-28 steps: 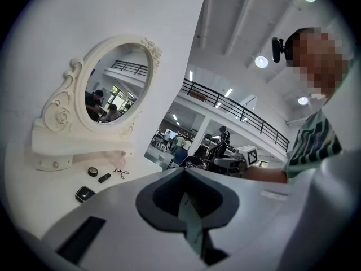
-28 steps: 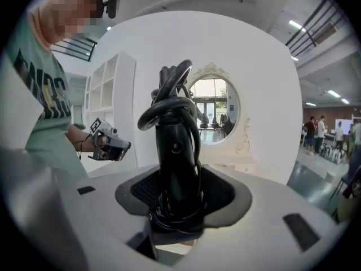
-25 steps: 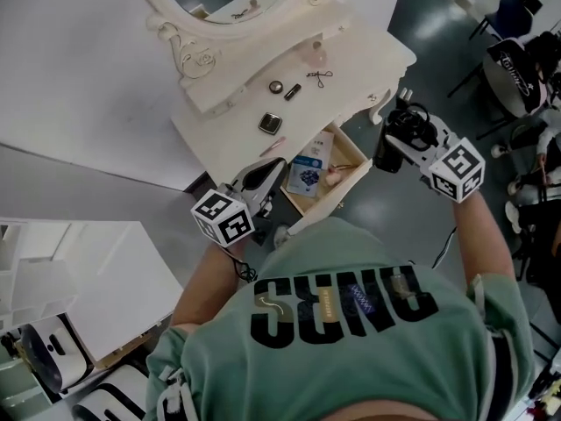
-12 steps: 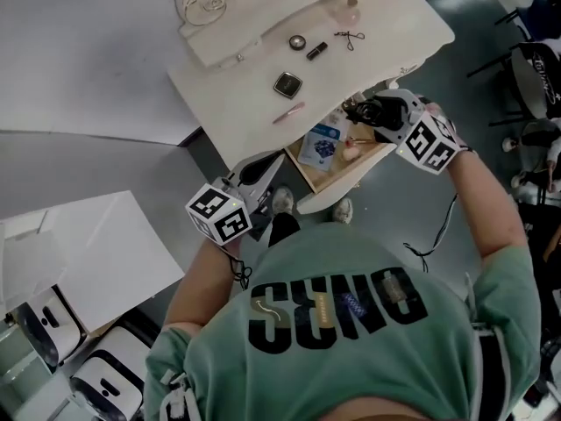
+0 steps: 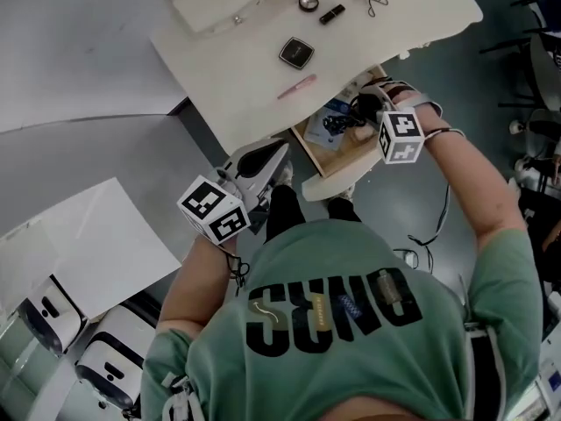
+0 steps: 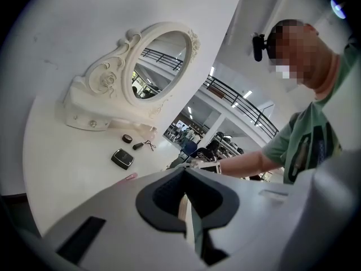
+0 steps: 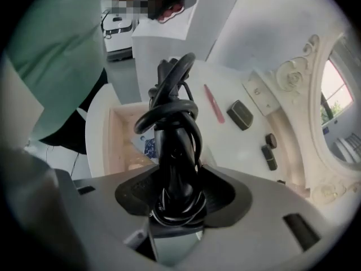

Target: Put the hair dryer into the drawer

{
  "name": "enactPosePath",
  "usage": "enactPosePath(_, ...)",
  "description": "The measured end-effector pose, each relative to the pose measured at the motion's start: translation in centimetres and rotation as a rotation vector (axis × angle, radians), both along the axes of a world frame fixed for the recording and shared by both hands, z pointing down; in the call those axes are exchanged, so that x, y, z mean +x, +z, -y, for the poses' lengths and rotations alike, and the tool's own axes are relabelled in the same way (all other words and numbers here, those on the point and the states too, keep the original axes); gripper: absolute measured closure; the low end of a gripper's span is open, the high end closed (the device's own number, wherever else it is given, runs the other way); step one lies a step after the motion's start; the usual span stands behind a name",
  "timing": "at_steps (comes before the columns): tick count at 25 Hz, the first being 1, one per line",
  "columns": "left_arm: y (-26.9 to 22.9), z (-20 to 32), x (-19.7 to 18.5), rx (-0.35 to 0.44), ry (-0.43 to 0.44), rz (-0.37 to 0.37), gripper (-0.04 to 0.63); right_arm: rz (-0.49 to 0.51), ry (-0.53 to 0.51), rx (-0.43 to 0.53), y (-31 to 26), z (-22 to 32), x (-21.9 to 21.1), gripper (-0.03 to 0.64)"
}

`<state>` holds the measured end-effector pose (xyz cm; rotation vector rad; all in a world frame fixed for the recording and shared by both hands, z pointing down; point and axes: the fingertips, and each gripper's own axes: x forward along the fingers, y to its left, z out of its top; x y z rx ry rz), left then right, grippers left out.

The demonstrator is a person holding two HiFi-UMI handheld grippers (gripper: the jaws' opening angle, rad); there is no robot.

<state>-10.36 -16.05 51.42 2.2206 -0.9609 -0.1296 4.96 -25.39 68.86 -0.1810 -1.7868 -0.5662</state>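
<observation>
A black hair dryer [image 7: 176, 143] with its cord wound round it stands between the jaws of my right gripper [image 7: 175, 205], which is shut on it. In the head view the hair dryer [image 5: 366, 110] hangs just over the open wooden drawer [image 5: 344, 154] of the white dressing table [image 5: 237, 95], the right gripper [image 5: 372, 117] pointing steeply down. The drawer [image 7: 121, 143] holds a blue packet [image 7: 148, 147]. My left gripper [image 5: 266, 159] hovers at the table's front edge, left of the drawer, its jaws together with nothing between them [image 6: 185, 192].
On the table top lie a dark compact [image 5: 296, 53], a pink pen [image 5: 296, 87], a lipstick [image 5: 331, 14] and a small round case [image 5: 308, 3]. An ornate oval mirror [image 6: 155, 66] stands at the back. The drawer's white front [image 5: 326, 187] juts toward my legs.
My right gripper has come down and left with the hair dryer, tipping from level to steeply downward over the drawer. The left gripper has sunk a little beside the table edge.
</observation>
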Motion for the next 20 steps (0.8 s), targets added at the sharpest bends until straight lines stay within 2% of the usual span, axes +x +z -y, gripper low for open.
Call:
enactPosePath(4,1.5,-0.4,0.2,-0.027,0.018,-0.014,0.588,-0.098,-0.093,0.044,4.1,-0.8,-0.3,0.414)
enactPosePath(8,2.7,-0.8,0.3,-0.057,0.017,-0.033,0.586,-0.166,-0.144,0.093,7.5,-1.0,-0.6,0.413)
enactPosePath(20,5.2,-2.1,-0.5,-0.106,0.021,-0.042,0.586,-0.246,-0.202,0.102,13.0,-1.9,-1.4,0.411)
